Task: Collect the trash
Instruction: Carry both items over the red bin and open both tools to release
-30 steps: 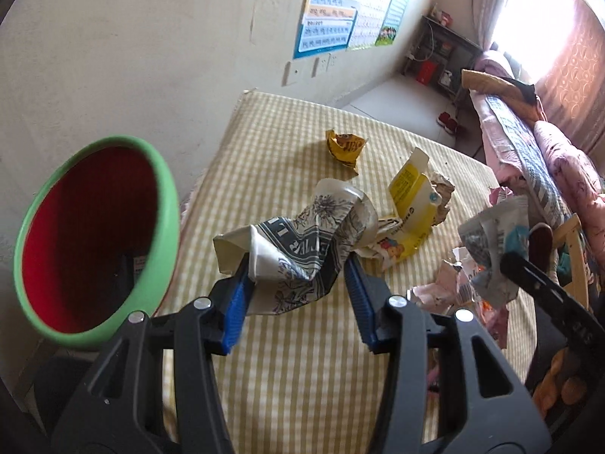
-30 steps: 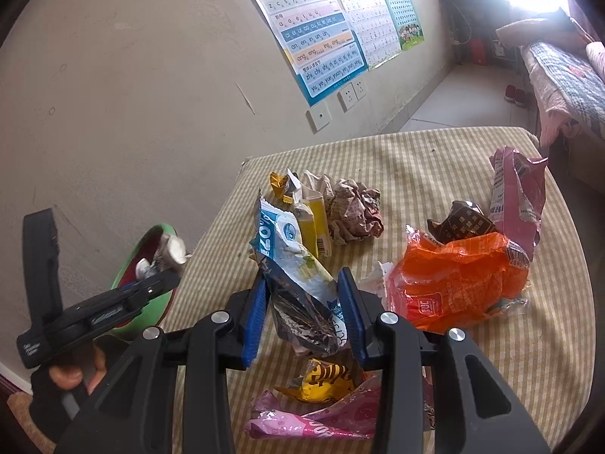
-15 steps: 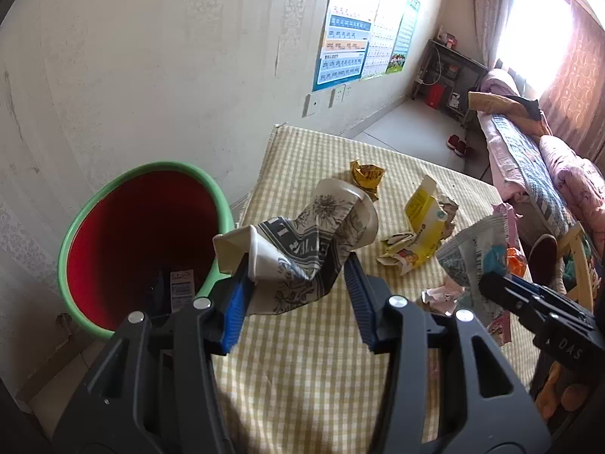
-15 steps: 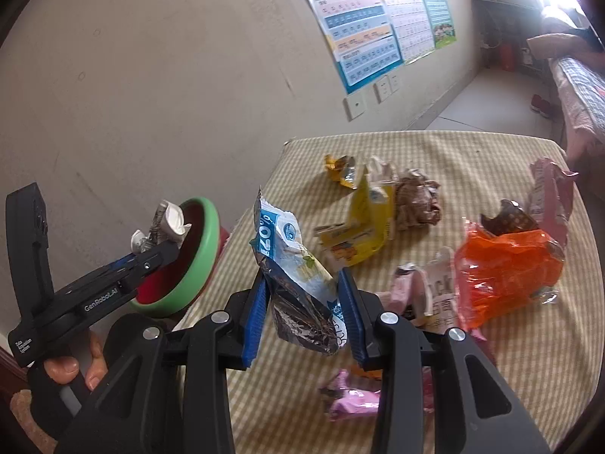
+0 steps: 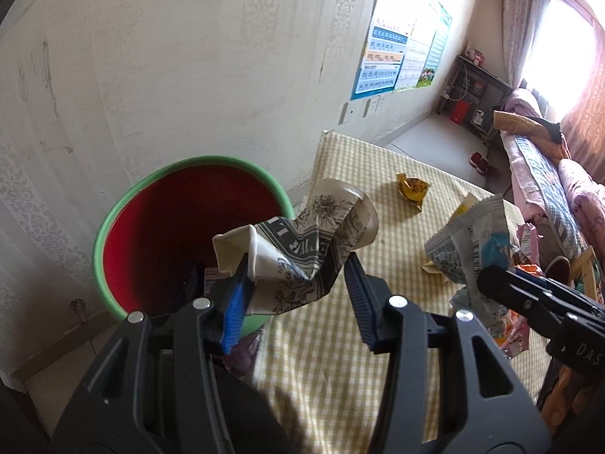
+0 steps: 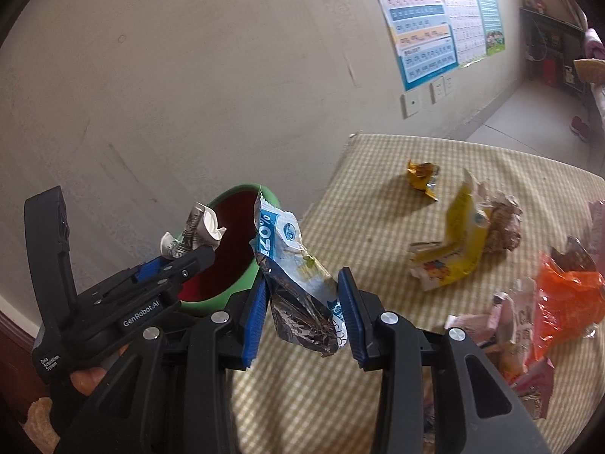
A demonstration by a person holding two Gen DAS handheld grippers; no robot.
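The green bin (image 5: pixel 113 223), red inside, stands on the floor against the wall, just beside the table (image 5: pixel 340 340) with its yellow checked cloth. The left gripper (image 5: pixel 298 295) has its fingers part closed on a crushed paper cup (image 5: pixel 302 249) with a grey flower print, held over the near rim of the bin, partly above the table edge. A dark item with a white label (image 5: pixel 206 278) lies in the bin's bottom. The right gripper (image 6: pixel 302 310) has its fingers closed partway on a blue-and-white foil wrapper (image 6: pixel 295 265), raised over the table edge just beside the bin. Farther from the bin on the table lie a small gold wrapper (image 6: pixel 421 174), a yellow carton (image 6: pixel 453 249), a brown crumpled paper (image 6: pixel 503 223), an orange bag (image 6: pixel 567 295) and pink wrappers (image 6: pixel 522 325).
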